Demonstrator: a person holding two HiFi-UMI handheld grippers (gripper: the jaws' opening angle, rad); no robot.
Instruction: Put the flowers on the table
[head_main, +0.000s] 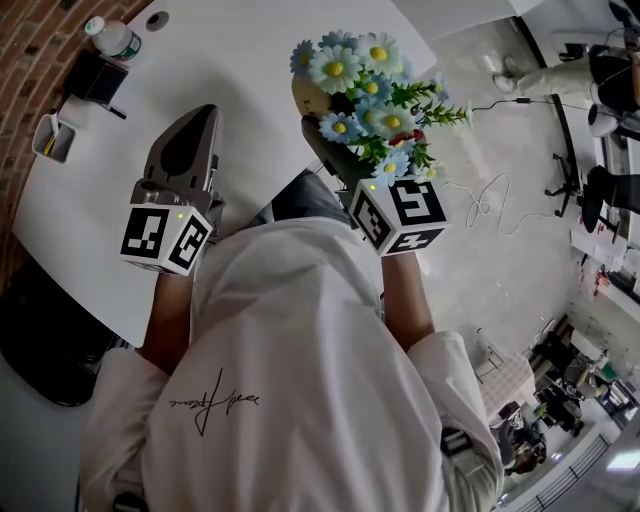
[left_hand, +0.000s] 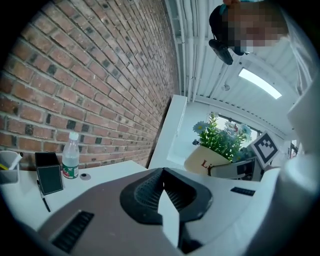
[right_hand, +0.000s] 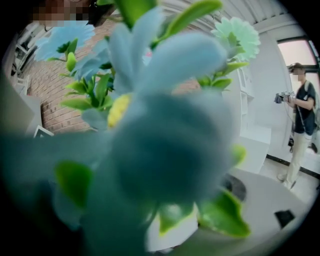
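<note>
Above the counter's (head_main: 230, 60) right edge and clear of its surface, flowers (head_main: 365, 85) carried in the right gripper (head_main: 328, 145), clamped on the pot (head_main: 308, 95), with blooms spilling back over that gripper and filling its whole view. Probably best now to swing left, bring the whole base over bare counter well inside the edge, level the pot, lower gently to a flat seat, and only then release. Over the counter's near edge, left gripper (head_main: 203, 118) closed on nothing, well apart from the pot.
</note>
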